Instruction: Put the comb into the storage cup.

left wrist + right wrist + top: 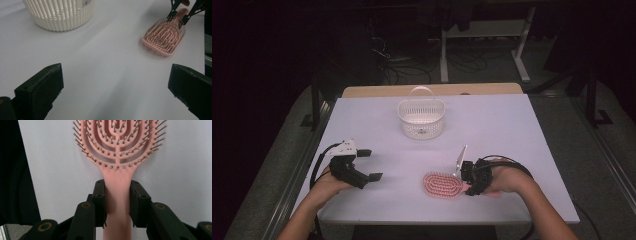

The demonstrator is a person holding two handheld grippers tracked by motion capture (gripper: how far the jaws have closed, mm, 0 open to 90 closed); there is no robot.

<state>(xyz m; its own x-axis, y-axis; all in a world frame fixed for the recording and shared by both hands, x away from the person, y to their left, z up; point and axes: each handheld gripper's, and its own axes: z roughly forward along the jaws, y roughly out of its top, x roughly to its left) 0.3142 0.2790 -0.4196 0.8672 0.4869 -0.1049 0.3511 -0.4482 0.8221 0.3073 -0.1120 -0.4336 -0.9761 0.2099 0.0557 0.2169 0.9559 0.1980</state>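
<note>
on the white table [512,130], near its front edge, lay a pink hairbrush [442,185], bristles up, oval head slotted. the right gripper [468,181] clamped its handle, head pointing left. the left gripper [371,165] stood wide, empty, well apart.

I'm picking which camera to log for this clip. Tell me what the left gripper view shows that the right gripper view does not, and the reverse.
Left gripper view alone: the white slotted plastic basket standing at upper left, and the left tongs with jaws wide apart over bare table, nothing between them.

Right gripper view alone: a close look at the pads of the right tongs pressed on either side of the brush's handle.

Both: the pink vented plastic hairbrush, bristles up, lying on the white table, with the right tongs at its handle.
</note>
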